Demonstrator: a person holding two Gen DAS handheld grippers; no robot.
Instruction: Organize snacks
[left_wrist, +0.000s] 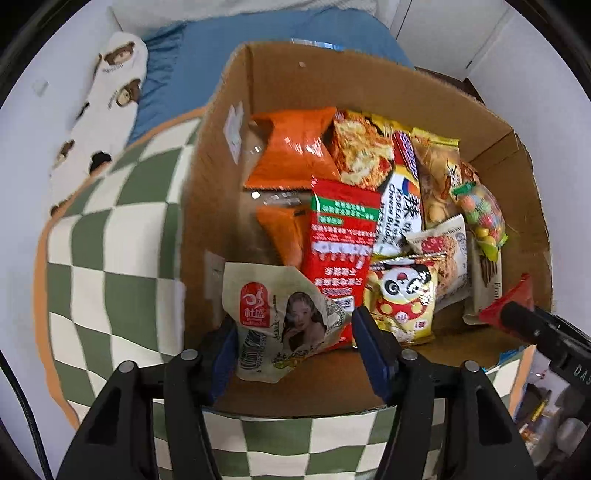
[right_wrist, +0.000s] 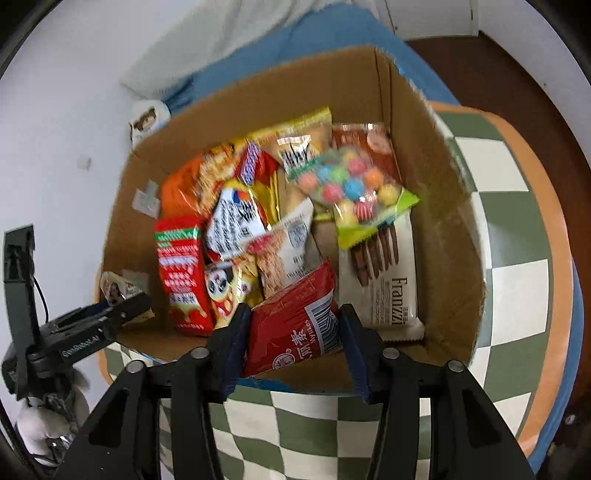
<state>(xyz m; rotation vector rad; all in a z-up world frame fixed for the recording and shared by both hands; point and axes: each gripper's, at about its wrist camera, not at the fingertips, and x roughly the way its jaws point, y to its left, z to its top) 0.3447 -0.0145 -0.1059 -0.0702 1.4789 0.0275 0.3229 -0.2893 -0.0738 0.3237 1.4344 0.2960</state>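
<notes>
A cardboard box (left_wrist: 218, 192) holds several snack packs: an orange bag (left_wrist: 295, 147), a tall red pack (left_wrist: 340, 236), a panda pack (left_wrist: 402, 291) and a candy-ball bag (left_wrist: 484, 218). My left gripper (left_wrist: 295, 325) is shut on a pale packet with a woman's portrait (left_wrist: 280, 317), held over the box's near left corner. My right gripper (right_wrist: 293, 317) is shut on a red packet (right_wrist: 295, 325), held over the box's near edge (right_wrist: 454, 258). The right gripper shows in the left wrist view (left_wrist: 517, 314); the left gripper shows in the right wrist view (right_wrist: 122, 310).
The box sits on a green-and-cream checkered cushion (left_wrist: 110, 258) with an orange border (right_wrist: 554, 295). A blue sheet (left_wrist: 221, 59) and a bear-print pillow (left_wrist: 107, 99) lie behind. A Franzzi wafer pack (right_wrist: 391, 273) lies at the box's right side. White wall at the left (right_wrist: 55, 129).
</notes>
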